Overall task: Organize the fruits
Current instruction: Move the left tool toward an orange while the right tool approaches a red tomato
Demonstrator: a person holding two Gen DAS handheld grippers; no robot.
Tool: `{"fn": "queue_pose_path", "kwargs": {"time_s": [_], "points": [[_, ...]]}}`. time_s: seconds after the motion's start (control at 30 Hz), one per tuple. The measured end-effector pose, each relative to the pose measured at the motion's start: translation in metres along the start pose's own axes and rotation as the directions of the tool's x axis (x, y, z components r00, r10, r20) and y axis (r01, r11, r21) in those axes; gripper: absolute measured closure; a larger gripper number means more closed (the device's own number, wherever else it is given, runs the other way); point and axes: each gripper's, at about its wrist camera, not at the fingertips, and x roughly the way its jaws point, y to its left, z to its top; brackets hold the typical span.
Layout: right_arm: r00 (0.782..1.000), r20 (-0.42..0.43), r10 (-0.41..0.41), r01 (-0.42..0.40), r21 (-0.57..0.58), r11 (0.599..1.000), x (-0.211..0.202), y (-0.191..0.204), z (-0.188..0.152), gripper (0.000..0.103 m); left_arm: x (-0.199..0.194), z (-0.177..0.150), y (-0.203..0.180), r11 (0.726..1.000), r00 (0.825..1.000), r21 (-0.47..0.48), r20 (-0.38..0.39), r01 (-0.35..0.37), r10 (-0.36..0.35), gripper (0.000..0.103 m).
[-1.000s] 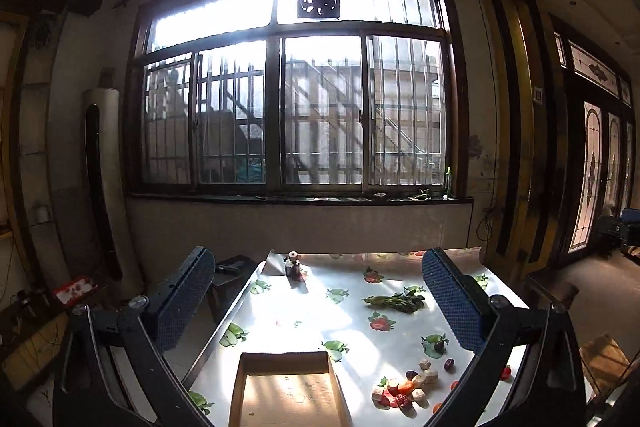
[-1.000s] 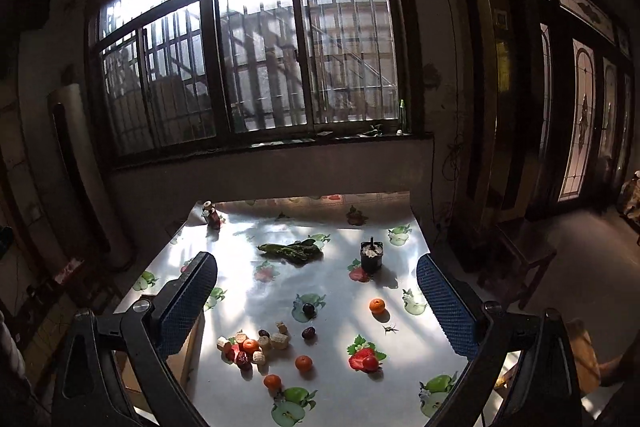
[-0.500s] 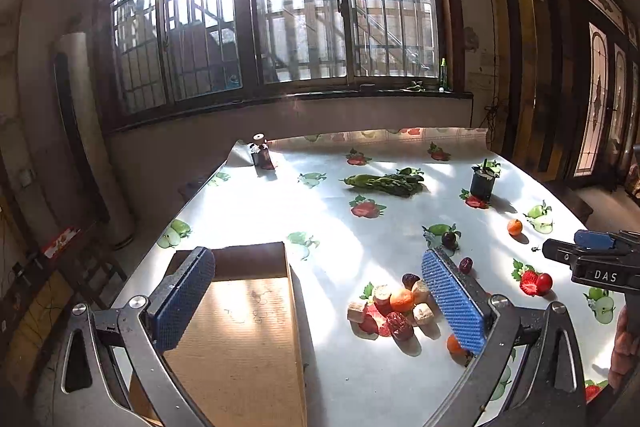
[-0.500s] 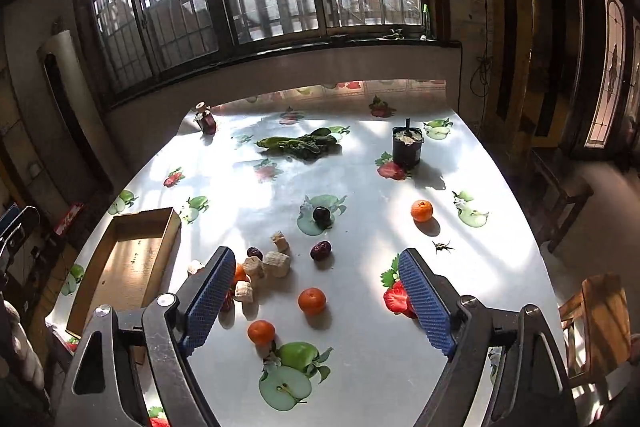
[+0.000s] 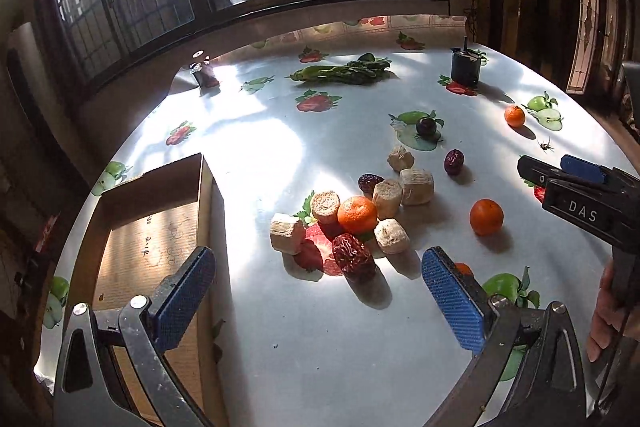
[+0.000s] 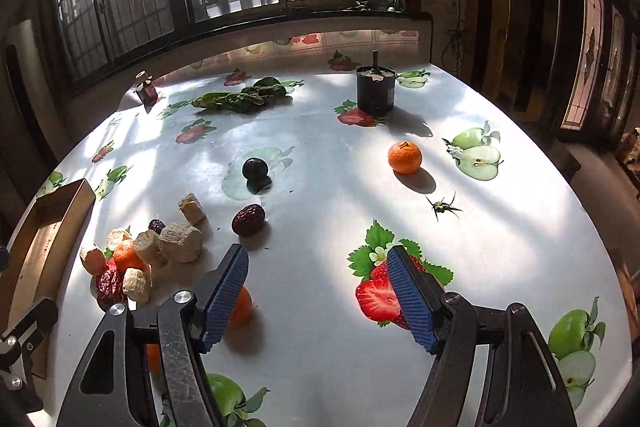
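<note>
A heap of fruit lies mid-table: a tangerine (image 5: 357, 214), red dates (image 5: 353, 256) and beige chunks (image 5: 416, 186). More tangerines lie apart (image 5: 486, 217) (image 6: 405, 157), with a dark plum (image 6: 255, 169) and a date (image 6: 248, 219). An open cardboard box (image 5: 160, 227) lies at the left. My left gripper (image 5: 316, 303) is open and empty, above the table in front of the heap. My right gripper (image 6: 320, 293) is open and empty, low over the table; a tangerine (image 6: 242, 309) sits just behind its left finger. It also shows in the left wrist view (image 5: 576, 195).
Leafy greens (image 6: 240, 99), a small bottle (image 6: 146, 91) and a black cup (image 6: 376, 91) stand at the far side. The tablecloth (image 6: 320, 187) carries printed fruit. A small stem scrap (image 6: 442, 207) lies at the right. The window wall is beyond the table.
Both grippers have tilted down and moved closer to the table; the fruit now fills the views. The right gripper has come in at the left view's right edge.
</note>
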Motion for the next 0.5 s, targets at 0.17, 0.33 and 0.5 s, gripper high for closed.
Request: {"fn": "queue_pose_path", "kwargs": {"time_s": [0.17, 0.33, 0.5], "points": [[1.000, -0.017, 0.015, -0.015, 0.014, 1.000, 0.006, -0.005, -0.001, 0.027, 0.010, -0.002, -0.004, 1.000, 0.999, -0.012, -0.029, 0.016, -0.016, 0.000], [1.000, -0.016, 0.021, -0.020, 0.041, 0.999, 0.005, -0.012, -0.001, 0.027, 0.017, -0.003, -0.012, 1.000, 0.998, 0.003, -0.050, 0.026, -0.026, 0.000], [1.000, -0.008, 0.030, -0.030, 0.083, 0.996, 0.003, -0.022, 0.000, 0.027, 0.022, -0.006, -0.011, 0.997, 0.994, -0.023, -0.078, 0.079, -0.081, 0.000]]}}
